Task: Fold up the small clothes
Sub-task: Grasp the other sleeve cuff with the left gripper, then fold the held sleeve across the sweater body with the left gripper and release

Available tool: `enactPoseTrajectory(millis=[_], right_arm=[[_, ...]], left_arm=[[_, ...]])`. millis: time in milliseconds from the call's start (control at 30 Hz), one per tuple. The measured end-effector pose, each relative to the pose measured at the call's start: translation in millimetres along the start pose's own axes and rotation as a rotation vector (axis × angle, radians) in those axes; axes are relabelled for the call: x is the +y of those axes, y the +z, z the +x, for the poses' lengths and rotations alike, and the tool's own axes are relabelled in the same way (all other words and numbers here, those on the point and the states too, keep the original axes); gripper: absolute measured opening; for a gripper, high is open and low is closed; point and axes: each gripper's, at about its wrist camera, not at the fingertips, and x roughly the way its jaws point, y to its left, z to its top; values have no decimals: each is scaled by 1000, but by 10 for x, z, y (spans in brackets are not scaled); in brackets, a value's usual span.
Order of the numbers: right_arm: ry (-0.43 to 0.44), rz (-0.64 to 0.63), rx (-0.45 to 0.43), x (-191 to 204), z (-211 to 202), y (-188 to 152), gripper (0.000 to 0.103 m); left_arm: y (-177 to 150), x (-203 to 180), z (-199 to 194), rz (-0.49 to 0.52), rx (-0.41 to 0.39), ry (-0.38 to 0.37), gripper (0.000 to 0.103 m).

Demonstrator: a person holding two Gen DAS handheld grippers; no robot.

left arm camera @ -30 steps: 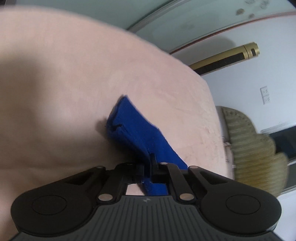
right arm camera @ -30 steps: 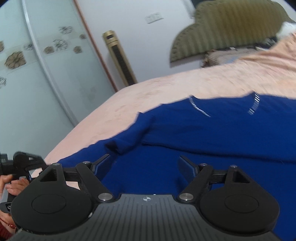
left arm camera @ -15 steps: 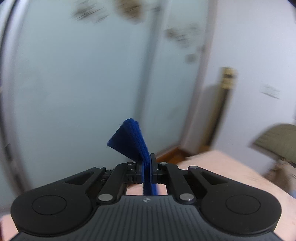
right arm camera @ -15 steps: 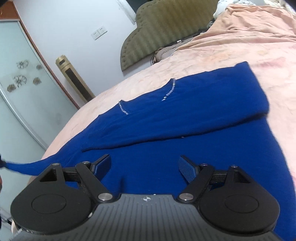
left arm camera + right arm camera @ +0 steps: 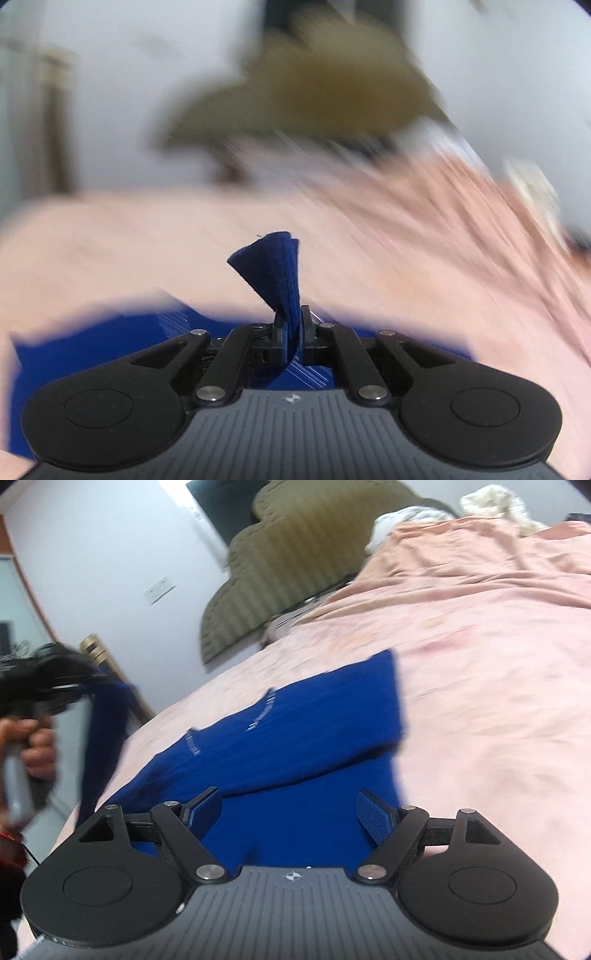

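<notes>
A blue garment [image 5: 295, 738] with small silver trim lies spread on the pink bedcover [image 5: 498, 664]; one sleeve lies folded across its body. My left gripper [image 5: 291, 332] is shut on the end of the other blue sleeve [image 5: 275, 266], which sticks up past its fingers. In the right wrist view the left gripper [image 5: 55, 686] hangs lifted at the left, held by a hand [image 5: 37, 749], and the sleeve [image 5: 107, 731] stretches down from it to the garment. My right gripper [image 5: 290, 814] stands open low over the garment's near part, nothing between its fingers.
An olive padded headboard [image 5: 295, 561] stands at the far end of the bed with white bedding [image 5: 495, 502] piled beside it. A gold and black column [image 5: 96, 653] stands by the white wall at the left. The left wrist view is heavily blurred.
My left gripper lifted off the bed and swung round with the sleeve end in it, stretching the sleeve up off the garment. The right gripper shifted along the garment and stayed open.
</notes>
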Motion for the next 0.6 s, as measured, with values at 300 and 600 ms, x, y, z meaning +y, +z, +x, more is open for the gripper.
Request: enactPoseTrajectory(millis=[300,600], right_arm=[[-126,58,-53,-417,-188,42,83],[13,-81,-8,-117,495,486,84]], left_arm=[[-366,-295,159,181,174,-126,68],[-348,986,-676,-4,-93,102,91]])
